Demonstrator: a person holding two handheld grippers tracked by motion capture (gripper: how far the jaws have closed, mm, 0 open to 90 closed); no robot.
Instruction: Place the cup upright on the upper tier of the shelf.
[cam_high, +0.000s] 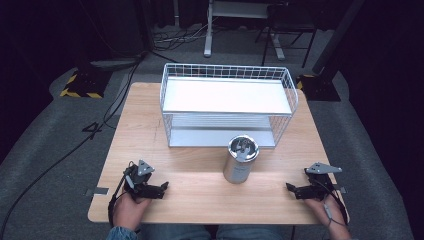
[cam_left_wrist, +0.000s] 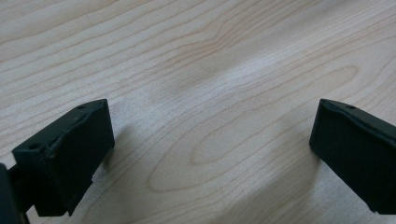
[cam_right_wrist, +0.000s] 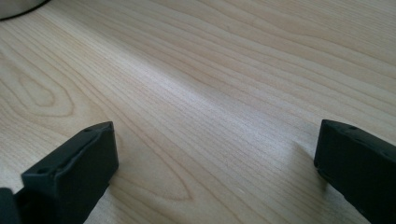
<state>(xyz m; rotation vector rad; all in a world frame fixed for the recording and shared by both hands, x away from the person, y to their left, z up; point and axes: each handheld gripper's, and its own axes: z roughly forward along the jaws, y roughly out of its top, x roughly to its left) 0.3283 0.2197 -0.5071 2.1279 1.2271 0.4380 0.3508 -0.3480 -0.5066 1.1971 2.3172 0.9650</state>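
Both grippers sat low on the table (cam_high: 200, 197), left gripper (cam_high: 161, 189) and right gripper (cam_high: 291, 189) spread wide, gripping nothing. The steel can (cam_high: 240, 159) stood between them before the wire rack (cam_high: 227, 102), label unreadable.

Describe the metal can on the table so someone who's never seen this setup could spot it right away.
On the wooden table stands a white wire rack with two shelves. Just in front of its lower shelf, right of centre, the metal can stands upright. It is the table's one shiny silver cylinder, standing apart between the two black claws at the near edge.
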